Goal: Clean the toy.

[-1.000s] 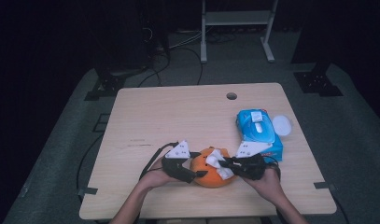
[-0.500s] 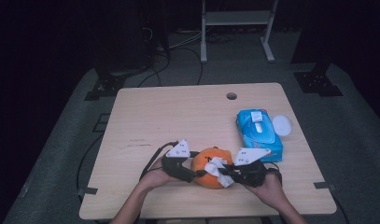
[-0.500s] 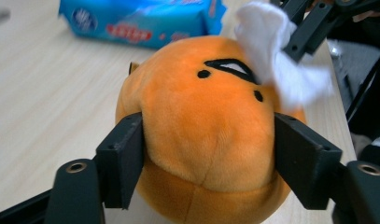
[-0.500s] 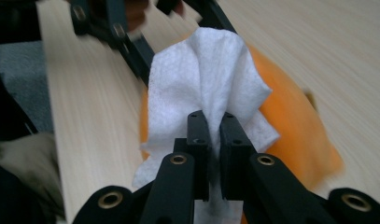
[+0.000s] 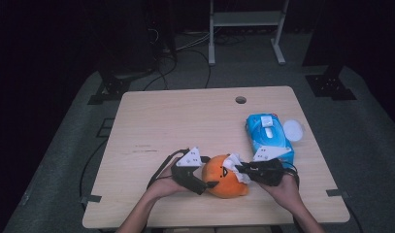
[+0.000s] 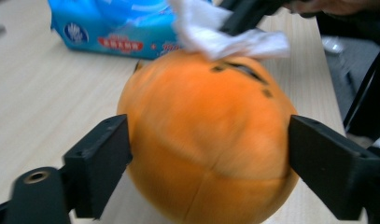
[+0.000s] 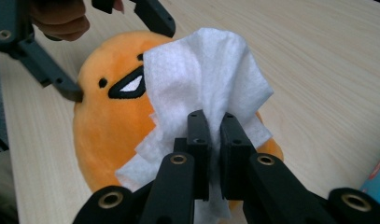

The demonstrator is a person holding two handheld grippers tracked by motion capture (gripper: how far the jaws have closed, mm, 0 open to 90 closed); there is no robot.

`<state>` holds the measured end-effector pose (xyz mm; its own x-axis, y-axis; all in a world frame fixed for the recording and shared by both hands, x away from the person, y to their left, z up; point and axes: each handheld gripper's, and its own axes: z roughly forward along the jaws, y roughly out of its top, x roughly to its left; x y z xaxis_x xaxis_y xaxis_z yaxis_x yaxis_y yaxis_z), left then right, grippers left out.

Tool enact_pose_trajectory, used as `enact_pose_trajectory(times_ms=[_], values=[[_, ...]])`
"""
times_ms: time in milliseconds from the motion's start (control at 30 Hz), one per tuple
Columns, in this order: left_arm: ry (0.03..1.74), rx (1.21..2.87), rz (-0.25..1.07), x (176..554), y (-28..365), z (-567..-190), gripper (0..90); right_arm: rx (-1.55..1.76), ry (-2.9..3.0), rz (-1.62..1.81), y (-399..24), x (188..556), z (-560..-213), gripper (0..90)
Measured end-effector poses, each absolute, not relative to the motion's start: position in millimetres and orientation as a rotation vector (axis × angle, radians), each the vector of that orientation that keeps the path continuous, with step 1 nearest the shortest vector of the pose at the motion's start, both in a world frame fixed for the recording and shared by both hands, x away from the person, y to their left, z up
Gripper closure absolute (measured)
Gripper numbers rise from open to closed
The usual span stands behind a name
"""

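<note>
Looked like lab or recording studio, not home: lone wooden table with cable hole stood on grey carpet, black surroundings, cables trailed on floor, white metal stand behind, tape marks by table edges.

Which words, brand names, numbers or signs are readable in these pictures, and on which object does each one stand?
None can be read.
Blue wipes pack: a round logo and a red band with white characters, too blurred to read.
Same pack, high view: print too small.
Orange plush toy: a stitched face, no text.
</note>
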<state>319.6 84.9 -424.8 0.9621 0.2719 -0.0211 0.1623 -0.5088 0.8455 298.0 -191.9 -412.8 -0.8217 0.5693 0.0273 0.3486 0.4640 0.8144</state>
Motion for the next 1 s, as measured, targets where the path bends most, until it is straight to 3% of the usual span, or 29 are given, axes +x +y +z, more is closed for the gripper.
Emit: enact_pose_trajectory(times_ms=[67, 100, 267, 400, 567, 800, 1000], values=[[0.311, 2.108, 0.11, 320.4, 85.0, -427.0, 14.4, 0.785, 2.466, 1.283, -192.7, 297.1, -412.6, 83.8], [0.283, 2.118, 0.138, 318.0, 84.7, -426.3, 22.6, 0.764, 2.463, 1.266, -191.2, 290.7, -408.8, 83.8], [0.197, 2.14, 0.206, 309.0, 78.5, -419.8, 29.0, 0.658, 2.47, 1.305, -174.6, 277.3, -398.0, 83.7], [0.116, 2.164, 0.268, 300.4, 72.8, -417.2, 29.8, 0.586, 2.473, 1.37, -159.8, 270.5, -390.9, 83.7], [0.153, 2.167, 0.241, 305.1, 77.7, -421.7, 29.1, 0.661, 2.443, 1.344, -169.9, 281.3, -395.3, 83.7], [0.268, 2.133, 0.138, 314.7, 80.8, -428.6, 16.8, 0.76, 2.448, 1.272, -190.6, 285.4, -410.5, 83.8], [0.181, 2.143, 0.222, 306.2, 76.3, -423.9, 28.4, 0.654, 2.474, 1.344, -172.4, 270.5, -400.5, 83.6]])
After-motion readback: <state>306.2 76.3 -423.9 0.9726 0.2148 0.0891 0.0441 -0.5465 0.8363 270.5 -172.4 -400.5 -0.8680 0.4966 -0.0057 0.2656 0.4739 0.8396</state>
